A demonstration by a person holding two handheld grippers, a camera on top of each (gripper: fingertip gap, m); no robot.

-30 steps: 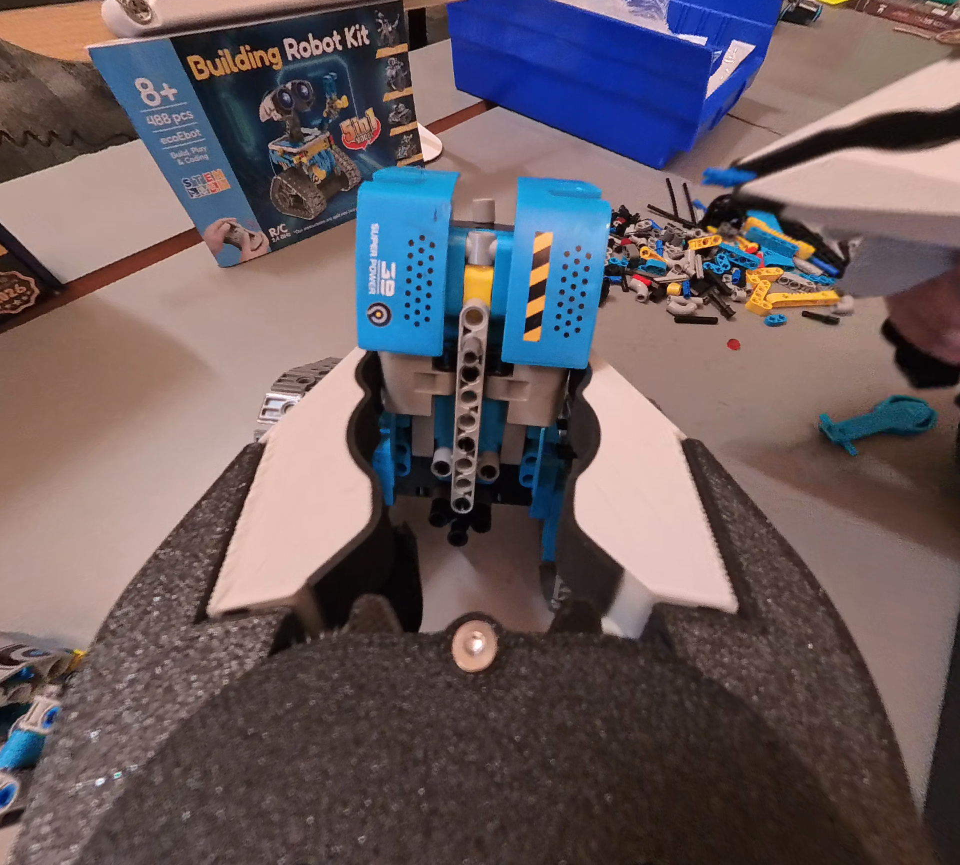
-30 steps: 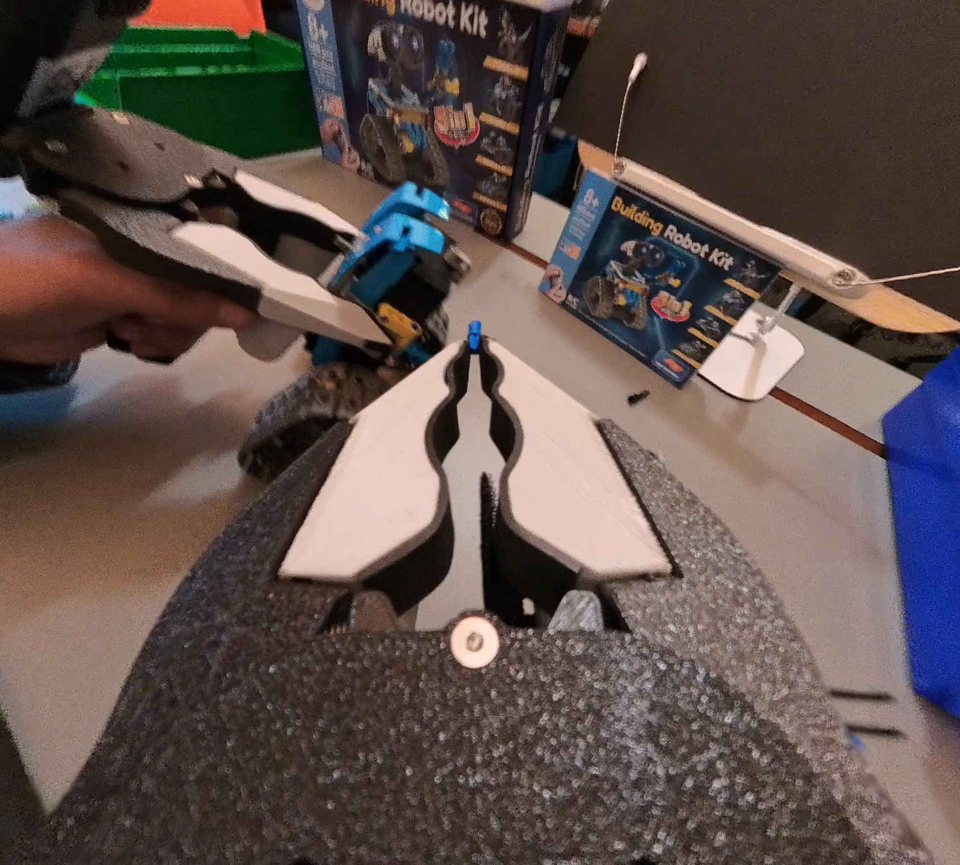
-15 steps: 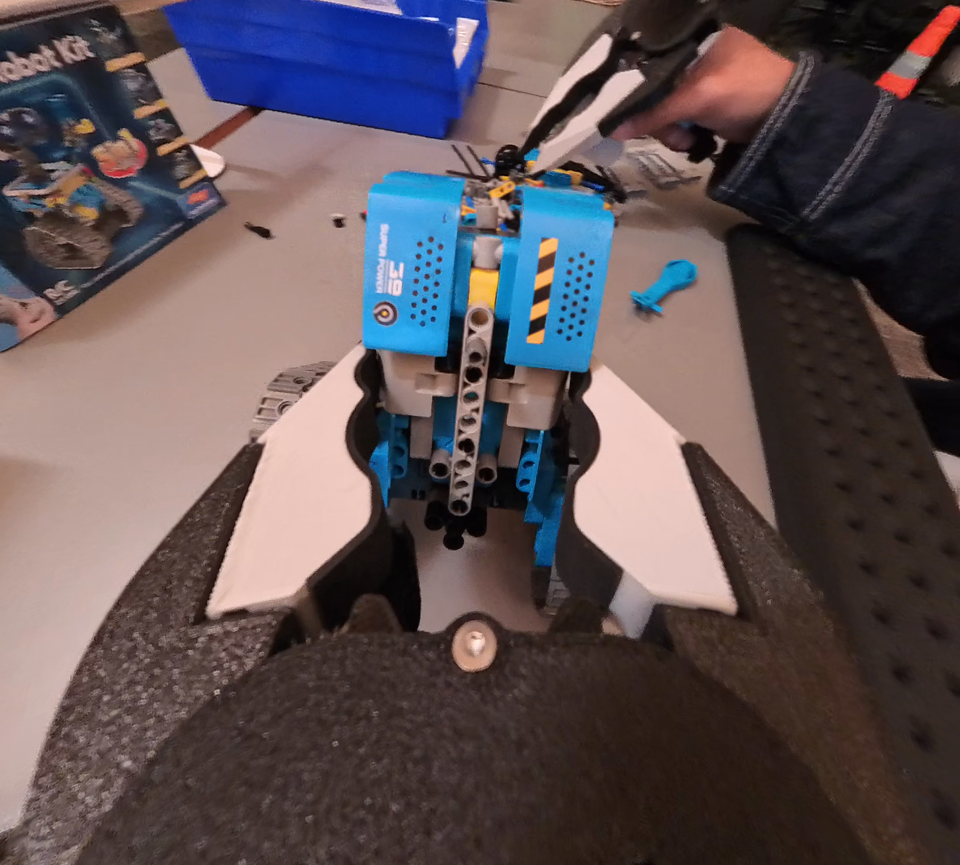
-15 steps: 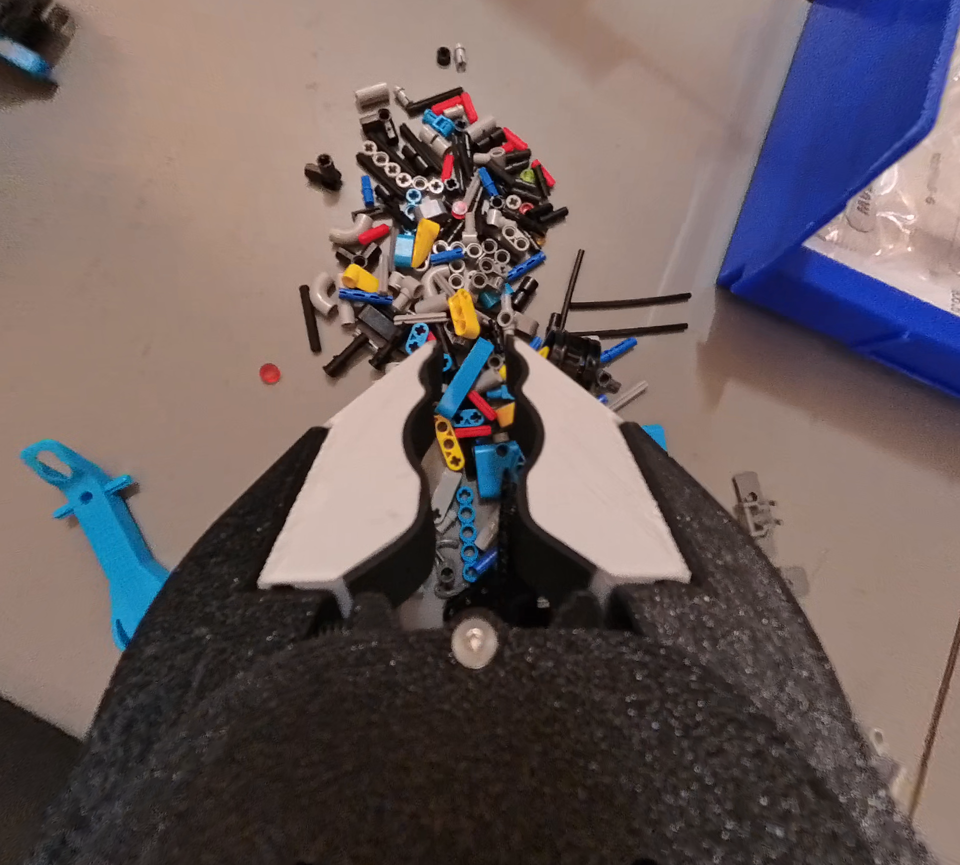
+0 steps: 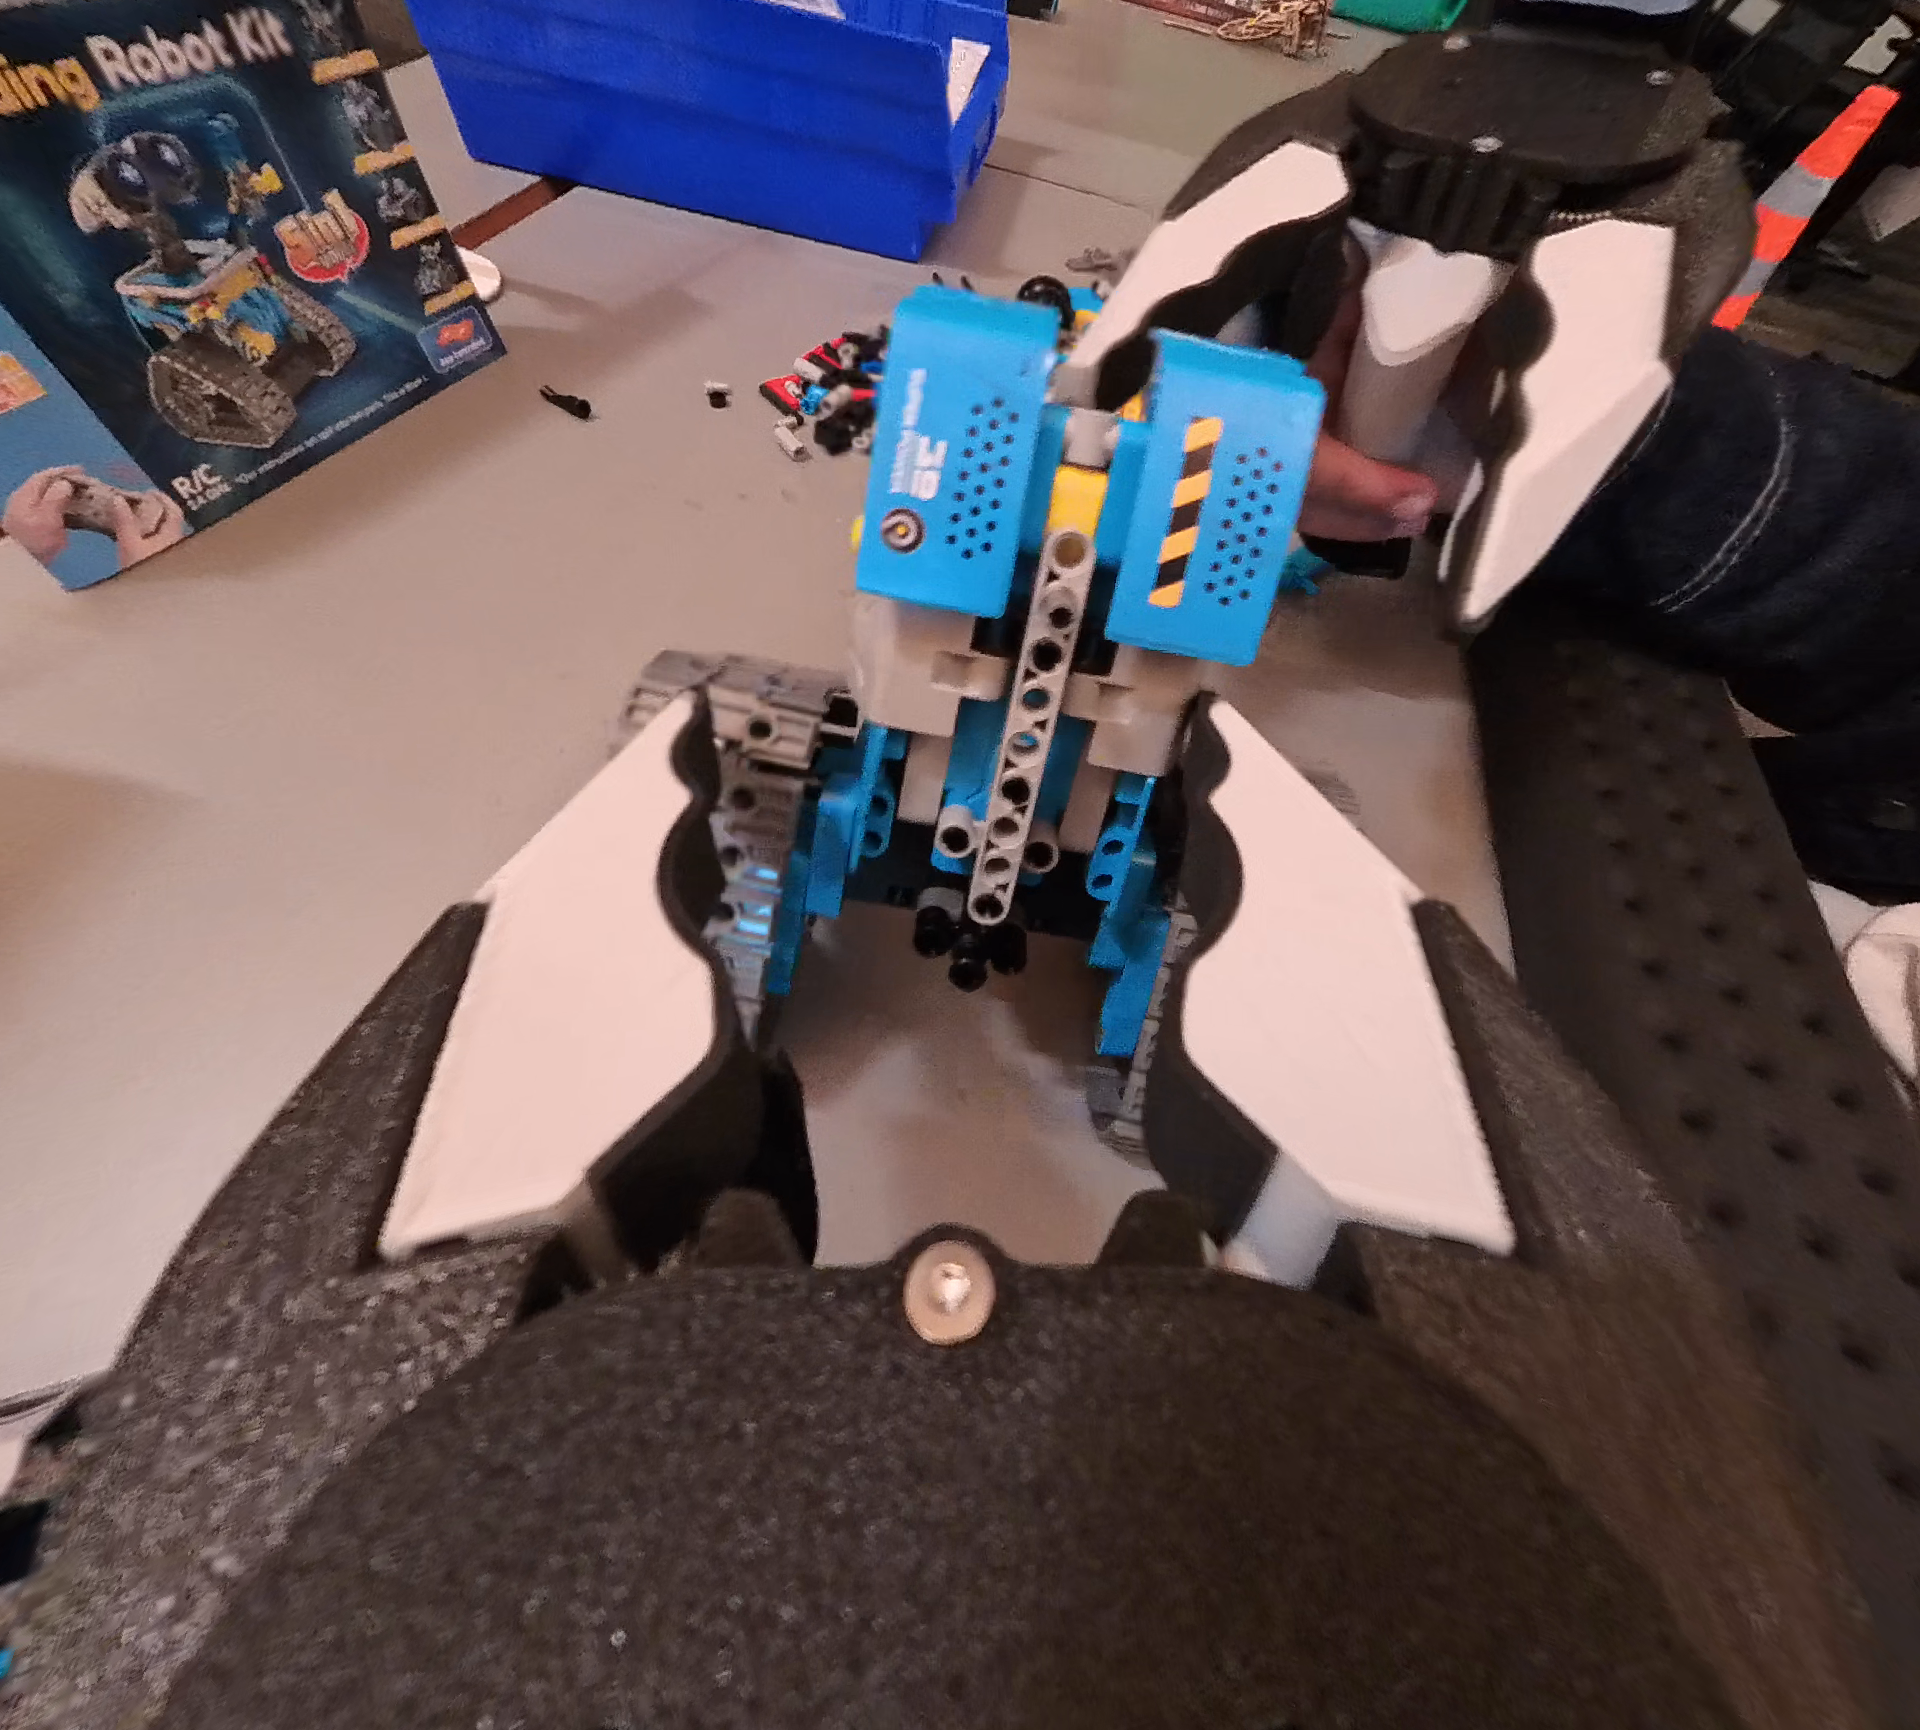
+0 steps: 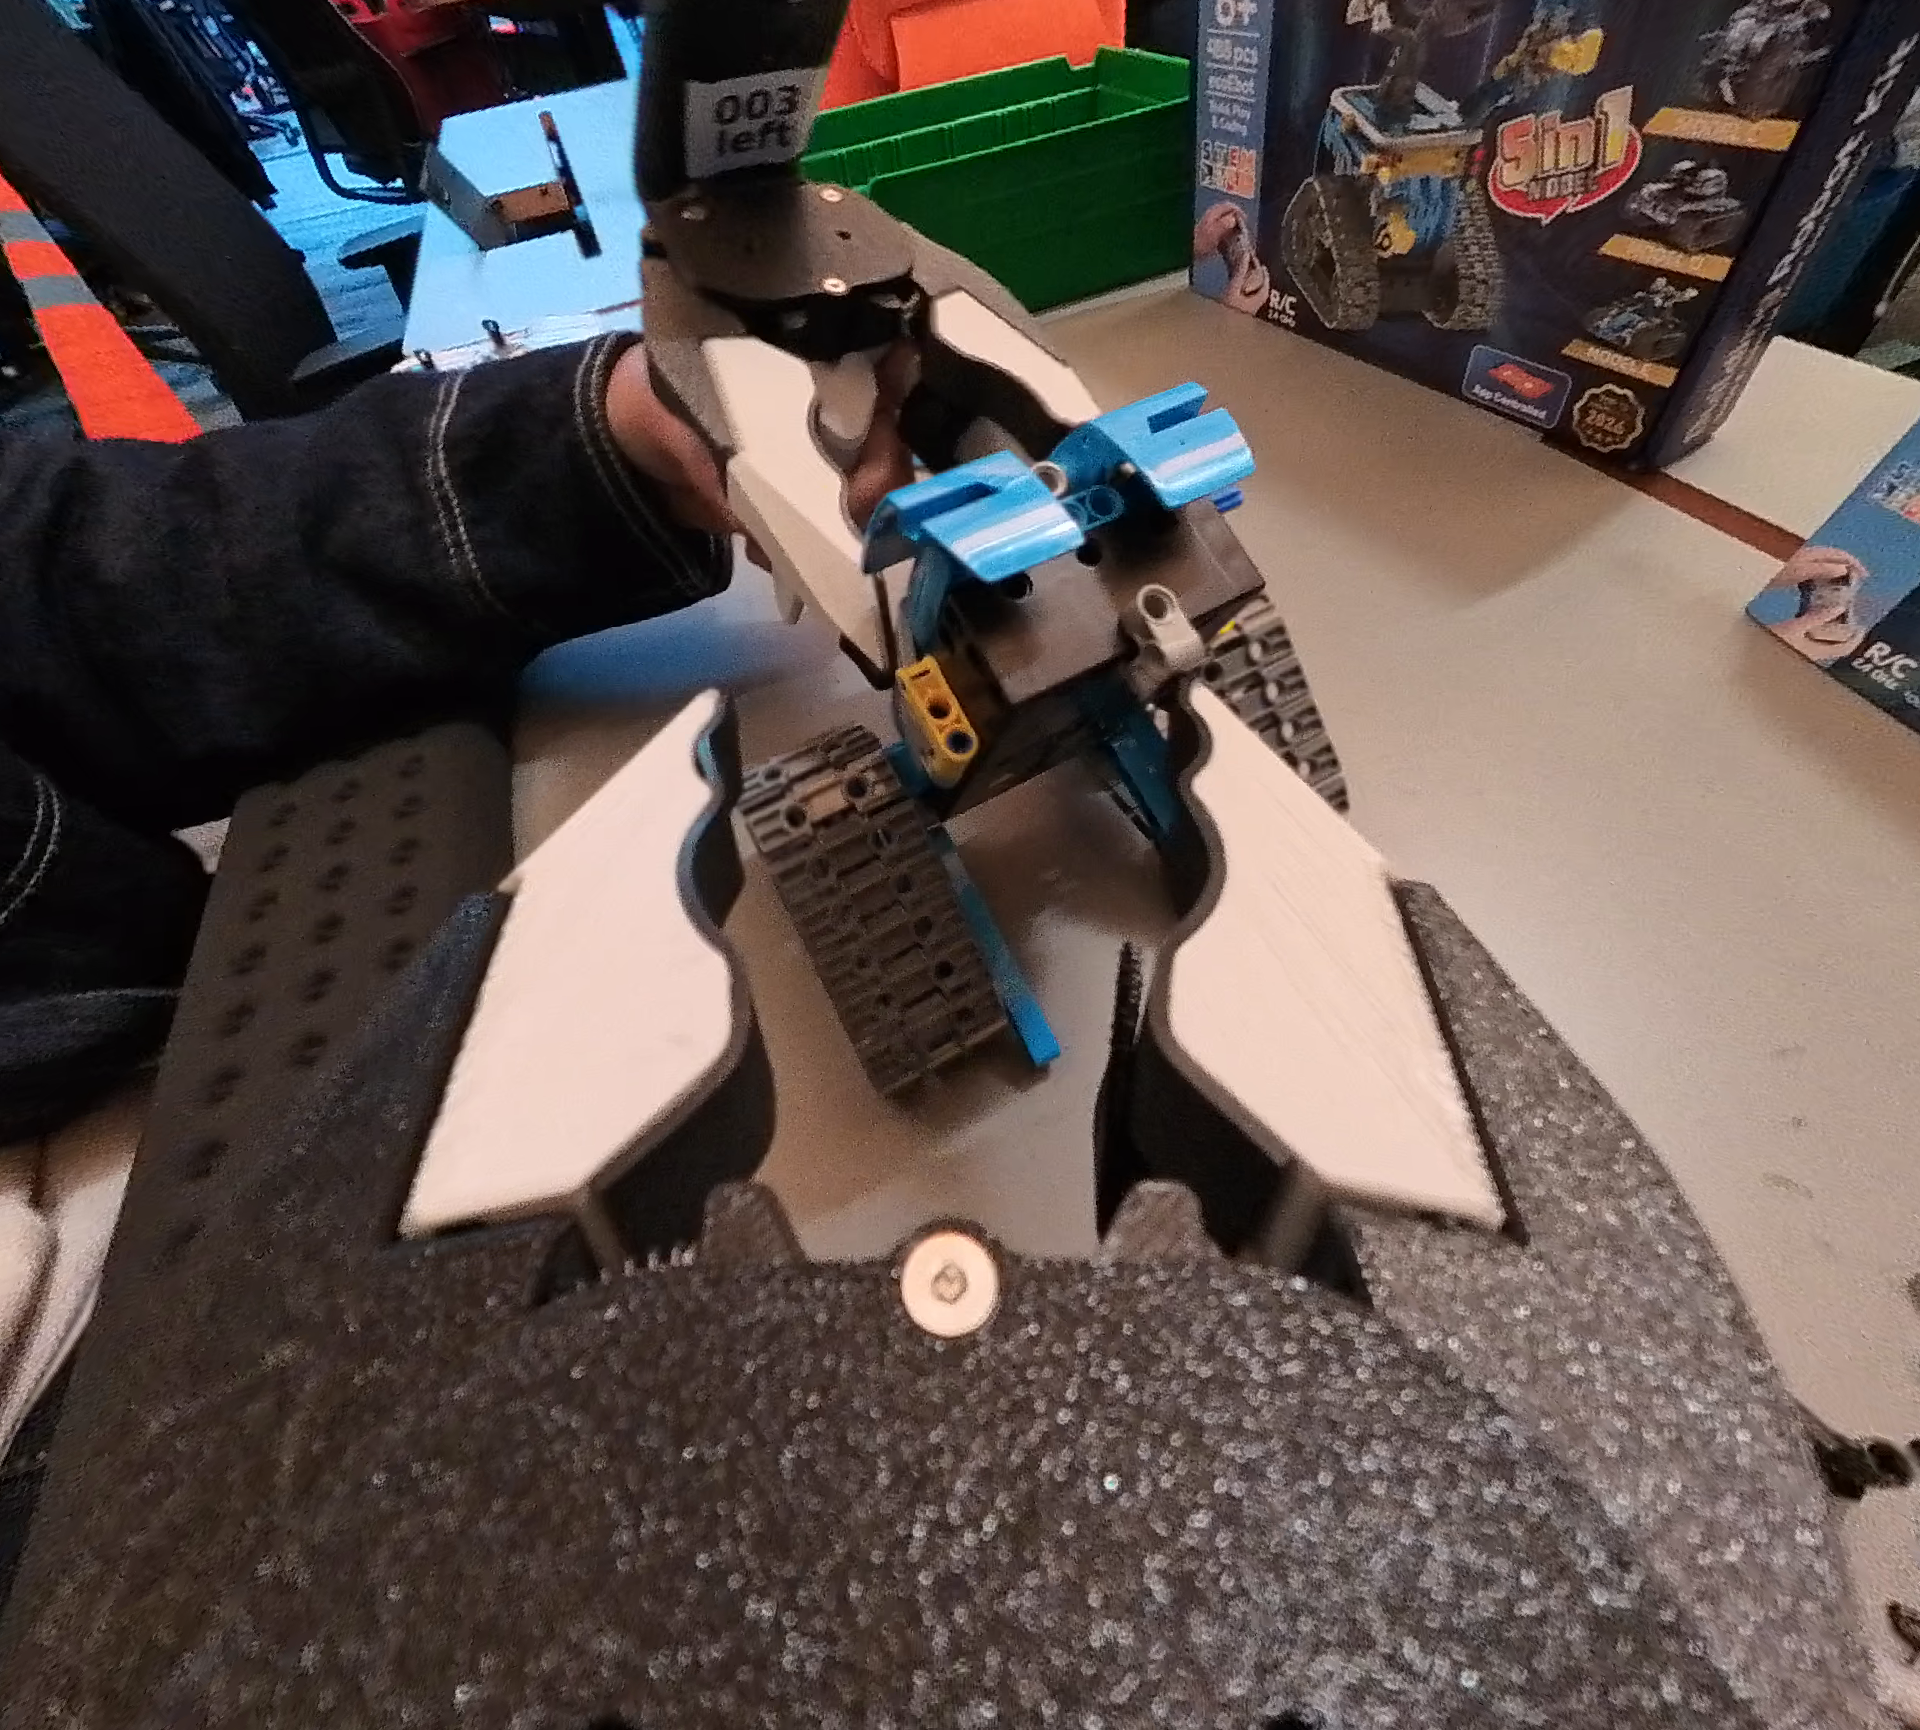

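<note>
The blue and grey brick robot (image 5: 1049, 641) stands on the grey table (image 5: 312, 745), on its dark tracks. The left claw (image 5: 940, 724) is spread wide around its lower body; whether the fingers touch it, I cannot tell. The right claw (image 6: 951, 714) is also wide, one finger on each side of the robot. Behind it are a pile of small parts (image 5: 821, 392), a blue bin (image 5: 707, 80) and a kit box (image 5: 208, 246).
</note>
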